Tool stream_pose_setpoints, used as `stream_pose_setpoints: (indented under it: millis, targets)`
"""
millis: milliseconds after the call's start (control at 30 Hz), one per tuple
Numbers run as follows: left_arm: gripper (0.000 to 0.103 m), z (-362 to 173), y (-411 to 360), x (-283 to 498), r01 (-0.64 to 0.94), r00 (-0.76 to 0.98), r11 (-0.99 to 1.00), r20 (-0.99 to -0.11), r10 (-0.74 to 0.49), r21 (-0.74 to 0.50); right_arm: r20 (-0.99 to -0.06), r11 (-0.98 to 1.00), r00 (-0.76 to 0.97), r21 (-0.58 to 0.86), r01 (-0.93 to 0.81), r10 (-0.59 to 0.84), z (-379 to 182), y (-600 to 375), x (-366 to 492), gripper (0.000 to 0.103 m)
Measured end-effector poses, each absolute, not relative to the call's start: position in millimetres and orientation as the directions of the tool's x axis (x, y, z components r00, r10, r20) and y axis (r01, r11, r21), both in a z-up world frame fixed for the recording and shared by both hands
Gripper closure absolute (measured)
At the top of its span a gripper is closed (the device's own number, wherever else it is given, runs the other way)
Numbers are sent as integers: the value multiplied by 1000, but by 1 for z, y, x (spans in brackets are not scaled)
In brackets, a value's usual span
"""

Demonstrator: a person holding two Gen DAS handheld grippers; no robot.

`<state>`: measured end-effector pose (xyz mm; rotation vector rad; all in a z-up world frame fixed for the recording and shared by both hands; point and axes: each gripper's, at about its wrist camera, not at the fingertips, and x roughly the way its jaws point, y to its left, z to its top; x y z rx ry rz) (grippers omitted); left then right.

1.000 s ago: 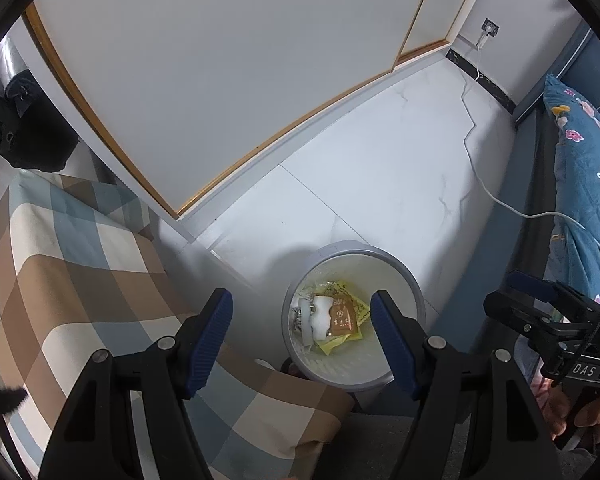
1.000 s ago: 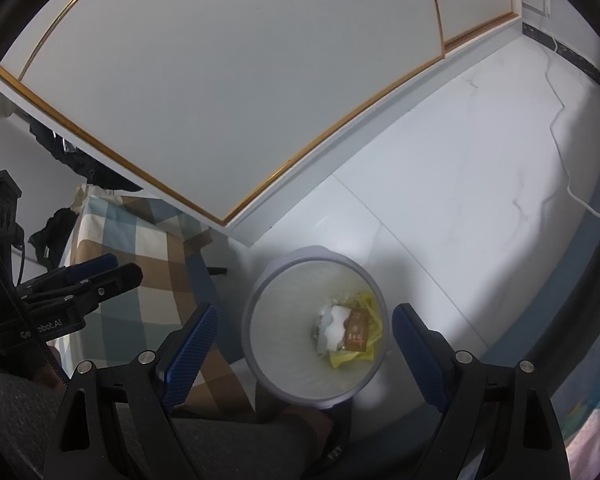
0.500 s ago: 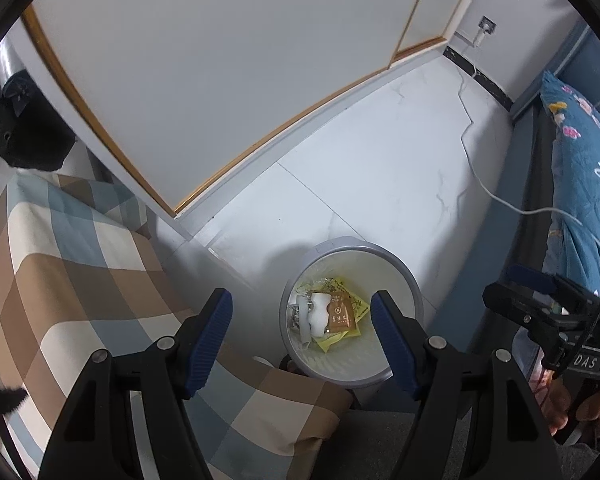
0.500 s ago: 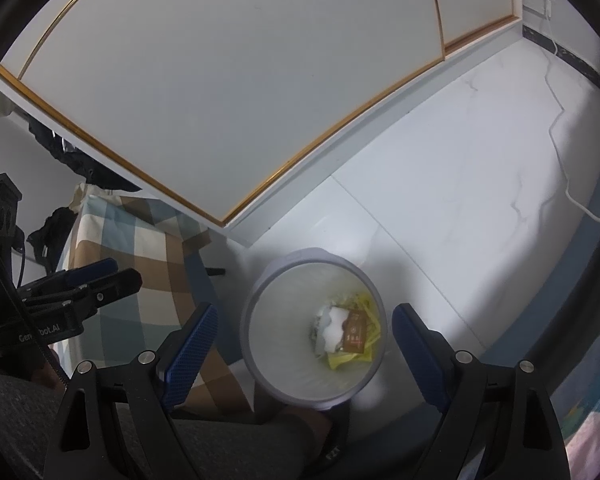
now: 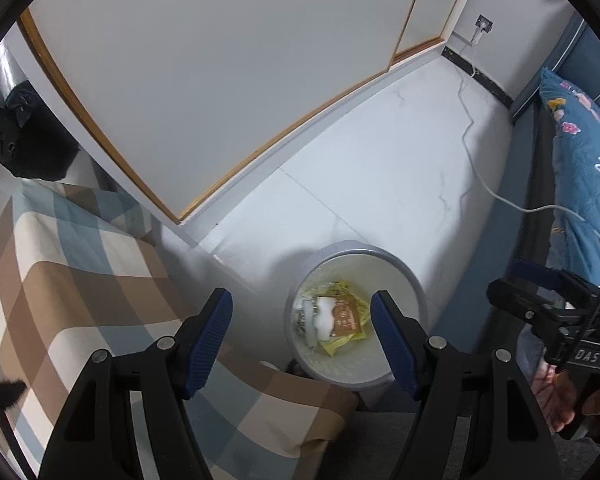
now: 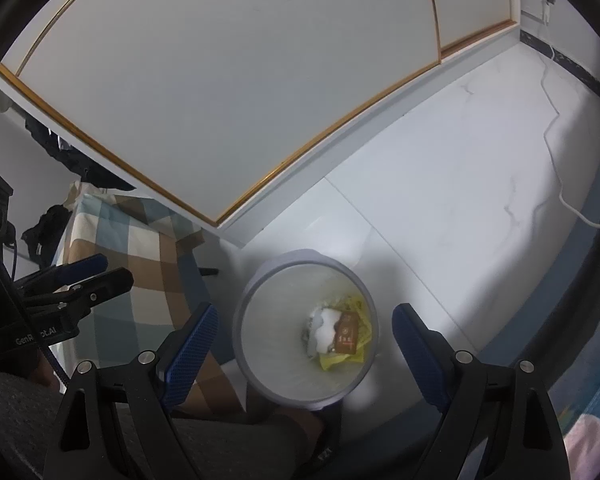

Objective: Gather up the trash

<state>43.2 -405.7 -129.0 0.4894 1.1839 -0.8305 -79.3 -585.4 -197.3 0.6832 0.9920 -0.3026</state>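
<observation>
The white tiled floor (image 5: pixel 380 168) filled most of both views, with a white wardrobe door (image 5: pixel 220 60) at twelve o'clock and a checked cloth (image 5: pixel 60 288) at eight o'clock. A white cable (image 5: pixel 484 184) ran across the floor toward two o'clock. The round grey bin (image 5: pixel 414 280) stood upright on the floor, mouth facing up, at six o'clock just beside the cloth. Inside lay the trash: yellow wrappers (image 5: pixel 334 346), crumpled white paper (image 5: pixel 320 316) and a brown packet (image 5: pixel 346 318), its long axis running from one o'clock to seven; its print was too small to read. The left gripper (image 5: pixel 302 328) hung above the bin, fingers apart and empty. The right gripper (image 6: pixel 304 340) likewise had fingers wide apart, holding nothing; its body read "DAS".
</observation>
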Motion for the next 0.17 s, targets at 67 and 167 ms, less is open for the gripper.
stream_pose_setpoints:
  millis: [67,167]
  targets:
    - [35,-128,-406,44,779,143,621,-939,-312,-88,-847,755,528,389,529,67,-197,-585,-79,14]
    - [35,-127,-403,46,771,148,629,-934,-325,-97,-847,759,528,383,526,62,-196,-584,-79,14]
